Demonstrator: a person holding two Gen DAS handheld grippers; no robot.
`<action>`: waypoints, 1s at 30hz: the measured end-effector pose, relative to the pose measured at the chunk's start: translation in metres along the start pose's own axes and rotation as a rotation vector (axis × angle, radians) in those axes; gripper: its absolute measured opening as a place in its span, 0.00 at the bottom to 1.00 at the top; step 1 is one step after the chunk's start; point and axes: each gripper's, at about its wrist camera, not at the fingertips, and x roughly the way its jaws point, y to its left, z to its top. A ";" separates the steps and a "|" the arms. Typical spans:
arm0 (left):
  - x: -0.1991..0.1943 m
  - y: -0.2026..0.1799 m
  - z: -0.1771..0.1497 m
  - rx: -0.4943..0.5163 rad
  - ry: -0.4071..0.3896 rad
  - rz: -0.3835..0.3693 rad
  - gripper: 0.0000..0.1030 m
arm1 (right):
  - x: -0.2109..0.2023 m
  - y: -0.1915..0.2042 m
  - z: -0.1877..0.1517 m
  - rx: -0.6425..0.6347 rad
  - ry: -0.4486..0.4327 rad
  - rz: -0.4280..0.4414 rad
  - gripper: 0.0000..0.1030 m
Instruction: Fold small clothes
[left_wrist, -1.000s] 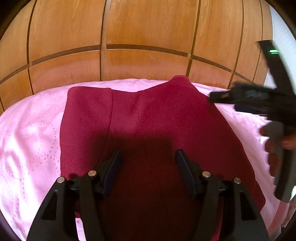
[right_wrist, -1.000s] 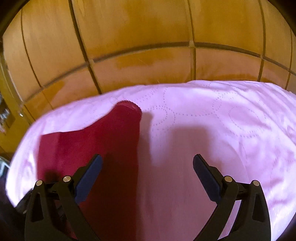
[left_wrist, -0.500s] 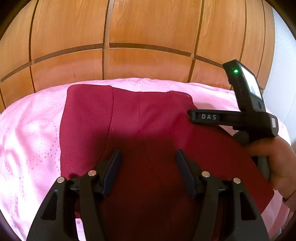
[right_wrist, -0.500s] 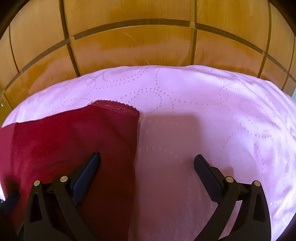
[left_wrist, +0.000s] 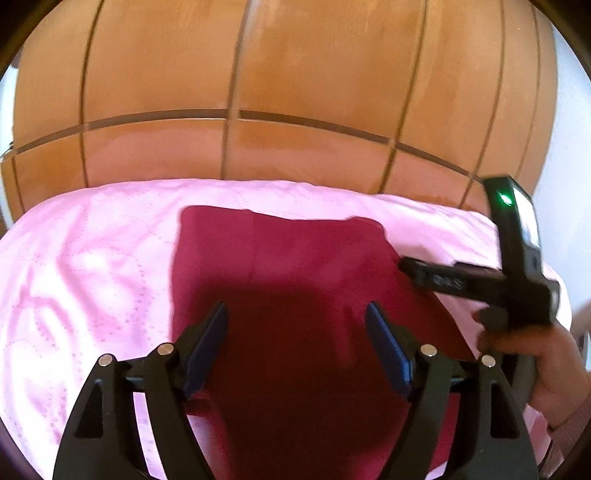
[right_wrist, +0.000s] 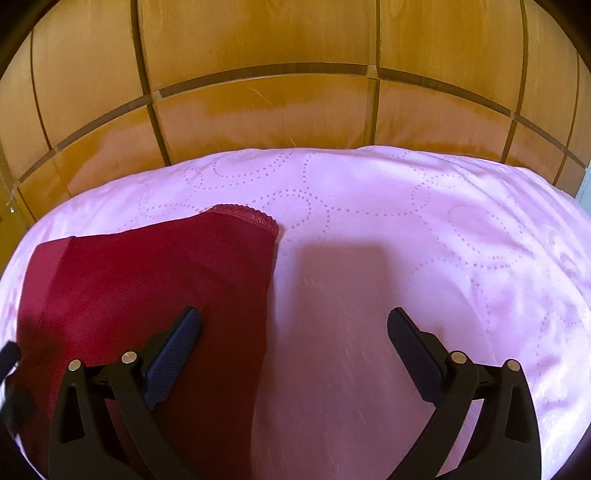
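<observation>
Garment: dark red stretch-fabric small garment w/ a scalloped lace-trimmed hem (left_wrist: 295, 266) lies flat on the pale pink quilted bedcover w/ dotted ring stitching (left_wrist: 92, 266), hem corner toward the headboard (right_wrist: 245, 216).
Change, cloth: vs 1 s ago the far right corner, then raised in a peak, is down; far edge now reads nearly straight. Judgement: garment is spread and smoothed, no fold yet visible; task early.
Change, left claw: left claw (left_wrist: 295, 332) sits farther back vs 0.5 s ago; more bedcover shows left of the cloth. Released, jaws wide, holding nothing, hovering over the near-middle of the garment.
Change, right claw: right claw (right_wrist: 293, 328) released, jaws wide, empty. It straddles the garment's right edge: left finger (right_wrist: 173, 350) over red cloth, right finger over bare bedcover. Seen from the left wrist view (left_wrist: 410, 266), its tip sits at the right edge of the cloth; contact cannot be told, blurred.
Meaning: both claws free and near the cloth. Next move prob. needs a pinch on an edge or corner; thin fabric flat on a soft cover may be hard to pick up w/o catching the bedcover too.
Surroundings: orange-brown wooden panelled headboard w/ dark grooves (right_wrist: 295, 110) stands behind the bed. Person's right hand (left_wrist: 535, 354) grips the tool handle.
Obstructions: no other item seen on the bed; claw shadows darken the near cloth.
</observation>
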 end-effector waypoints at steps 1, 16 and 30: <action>0.001 0.003 0.001 -0.006 0.002 0.015 0.74 | -0.001 0.000 -0.001 0.004 0.003 0.002 0.96; 0.045 0.064 -0.025 -0.206 0.188 0.054 0.81 | -0.010 0.008 -0.030 -0.031 -0.009 0.025 0.96; 0.008 0.083 -0.041 -0.374 0.215 -0.203 0.92 | -0.043 -0.029 -0.046 0.137 0.052 0.288 0.96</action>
